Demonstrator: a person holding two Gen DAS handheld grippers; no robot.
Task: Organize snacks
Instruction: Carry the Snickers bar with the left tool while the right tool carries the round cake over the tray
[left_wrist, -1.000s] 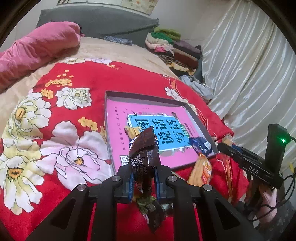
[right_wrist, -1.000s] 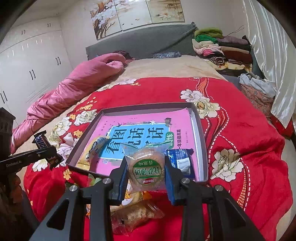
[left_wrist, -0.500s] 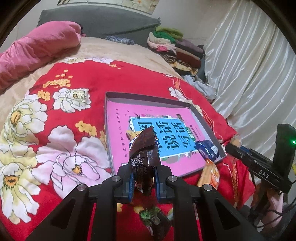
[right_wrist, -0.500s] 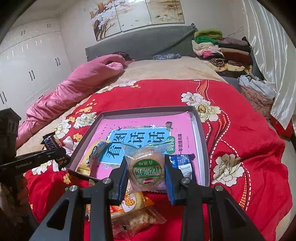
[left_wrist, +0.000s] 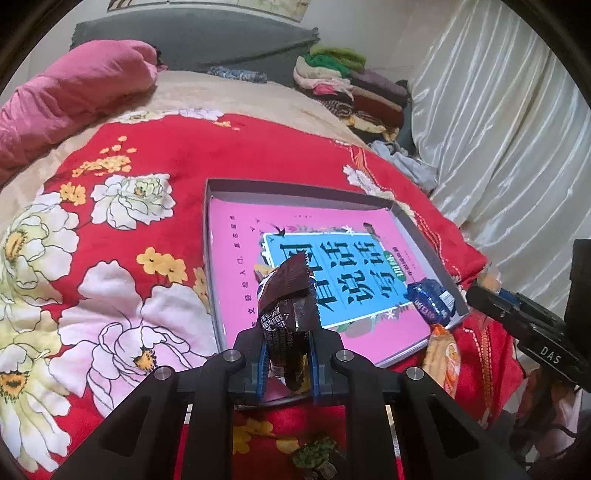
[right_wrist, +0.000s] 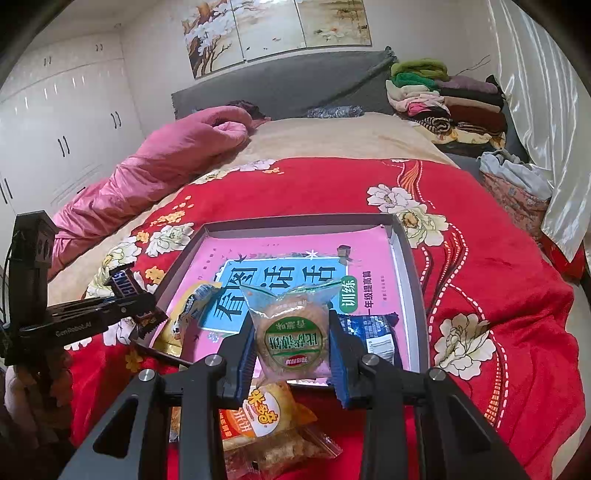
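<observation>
A shallow grey tray (left_wrist: 212, 254) (right_wrist: 412, 258) with a pink and blue book inside lies on the red floral bedspread. My left gripper (left_wrist: 287, 363) is shut on a dark brown chocolate bar wrapper (left_wrist: 290, 306), held at the tray's near left corner; it also shows as the left gripper (right_wrist: 144, 304) in the right wrist view. My right gripper (right_wrist: 293, 363) is shut on a round biscuit in a clear packet with a green label (right_wrist: 293, 332), just over the tray's near edge. A blue snack packet (right_wrist: 376, 330) (left_wrist: 430, 301) and a yellow packet (right_wrist: 186, 314) lie in the tray.
Orange-labelled snack packets (right_wrist: 264, 417) (left_wrist: 441, 354) and a green-brown sweet (left_wrist: 314, 454) lie on the bedspread in front of the tray. A pink quilt (right_wrist: 147, 173) lies at the left, folded clothes (right_wrist: 443, 99) at the headboard, a white curtain (left_wrist: 498, 129) at the right.
My left gripper has moved forward and down with the chocolate bar, closer to the tray's near left corner. The right gripper has stayed put with the biscuit.
</observation>
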